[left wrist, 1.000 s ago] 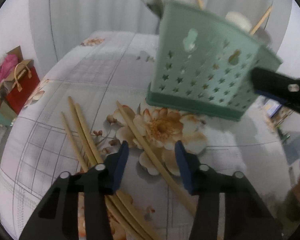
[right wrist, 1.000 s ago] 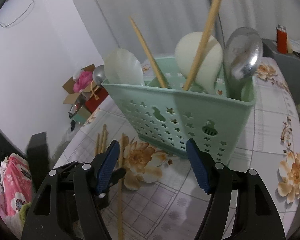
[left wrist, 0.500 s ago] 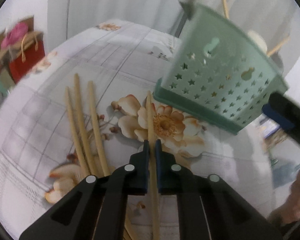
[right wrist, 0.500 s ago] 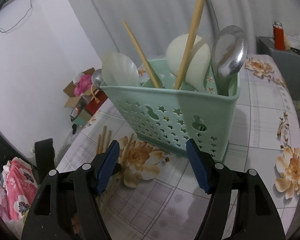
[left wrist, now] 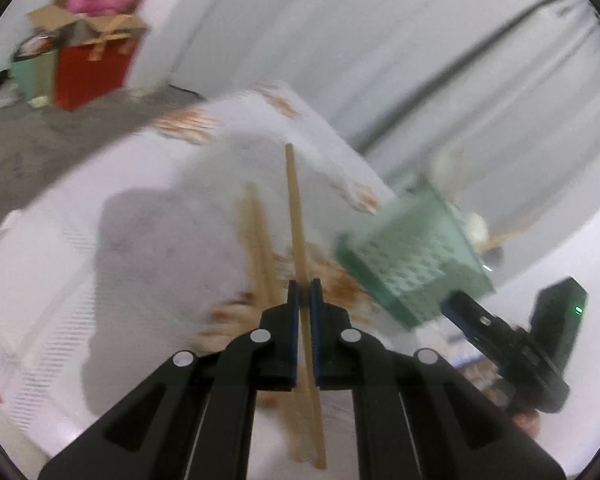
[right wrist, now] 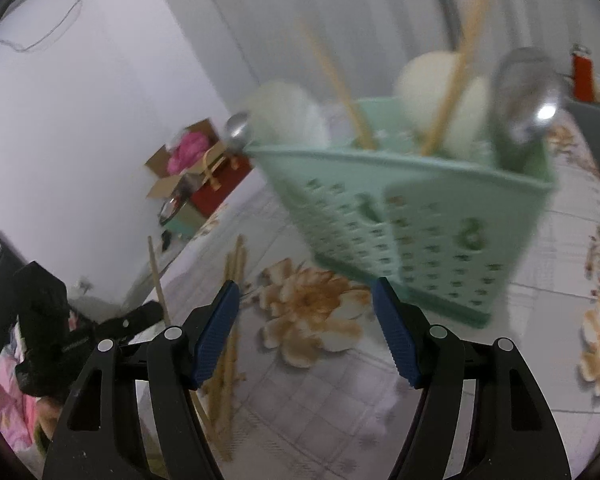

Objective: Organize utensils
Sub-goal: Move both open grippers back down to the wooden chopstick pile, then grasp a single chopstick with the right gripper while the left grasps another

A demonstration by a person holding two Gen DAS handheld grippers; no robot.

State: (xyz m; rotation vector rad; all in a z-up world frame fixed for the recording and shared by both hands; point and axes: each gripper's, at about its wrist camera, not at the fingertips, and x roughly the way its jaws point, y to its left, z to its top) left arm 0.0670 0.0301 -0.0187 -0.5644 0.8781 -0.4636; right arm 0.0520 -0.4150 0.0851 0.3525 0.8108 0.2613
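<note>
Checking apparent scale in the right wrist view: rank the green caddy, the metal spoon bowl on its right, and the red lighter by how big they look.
1. green caddy
2. metal spoon bowl
3. red lighter

The lighter sits much farther back, so only its apparent size is ranked.

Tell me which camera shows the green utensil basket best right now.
The right wrist view: the green utensil basket fills the frame, showing its spoons and chopsticks. The left wrist view shows it small, blurred and tilted at right.
</note>
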